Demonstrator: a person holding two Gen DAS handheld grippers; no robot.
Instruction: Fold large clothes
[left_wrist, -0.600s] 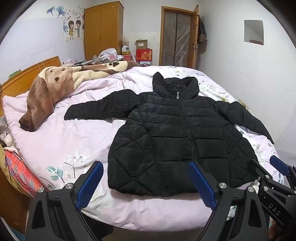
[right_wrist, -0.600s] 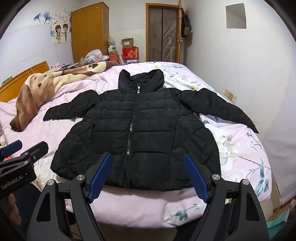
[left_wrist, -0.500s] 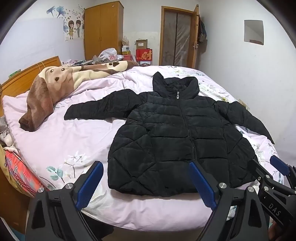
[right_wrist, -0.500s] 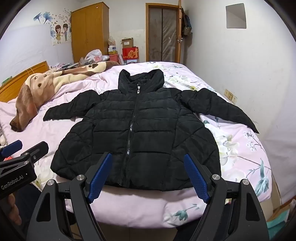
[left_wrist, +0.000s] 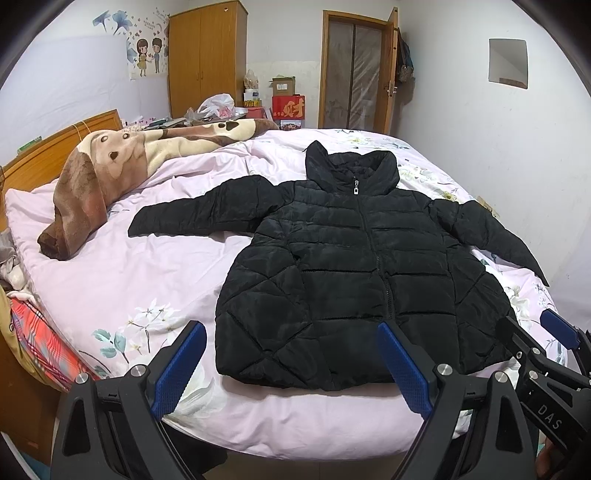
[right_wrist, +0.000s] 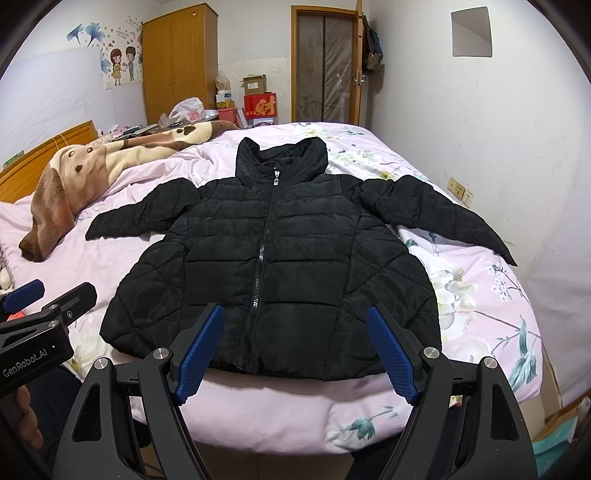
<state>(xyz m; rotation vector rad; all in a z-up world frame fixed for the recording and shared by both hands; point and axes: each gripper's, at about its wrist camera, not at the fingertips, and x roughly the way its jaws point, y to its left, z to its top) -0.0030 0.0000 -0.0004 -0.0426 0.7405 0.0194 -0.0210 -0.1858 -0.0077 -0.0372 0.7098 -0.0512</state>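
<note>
We hold both tools above the near edge of the bed (left_wrist: 110, 280), tipped downward toward it. Our left gripper (left_wrist: 291, 363) has its blue-padded jaws spread wide with nothing between them, and our right gripper (right_wrist: 295, 349) is spread just as wide and equally empty; neither touches the cloth. The black puffer jacket (right_wrist: 280, 258) lies flat and face up on the pink floral bedsheet (right_wrist: 480, 295), zipped to the collar, its hem toward us near the mattress edge and its collar pointing toward the far side. Both sleeves stretch outward, the one on the left across bare sheet and the one on the right reaching toward the bed's right-hand edge. A brown and cream dog-print blanket (left_wrist: 122, 166) lies bunched by the wooden headboard (left_wrist: 48, 147), well apart from the jacket. A wooden wardrobe (right_wrist: 177, 62) stands against the far wall.
</note>
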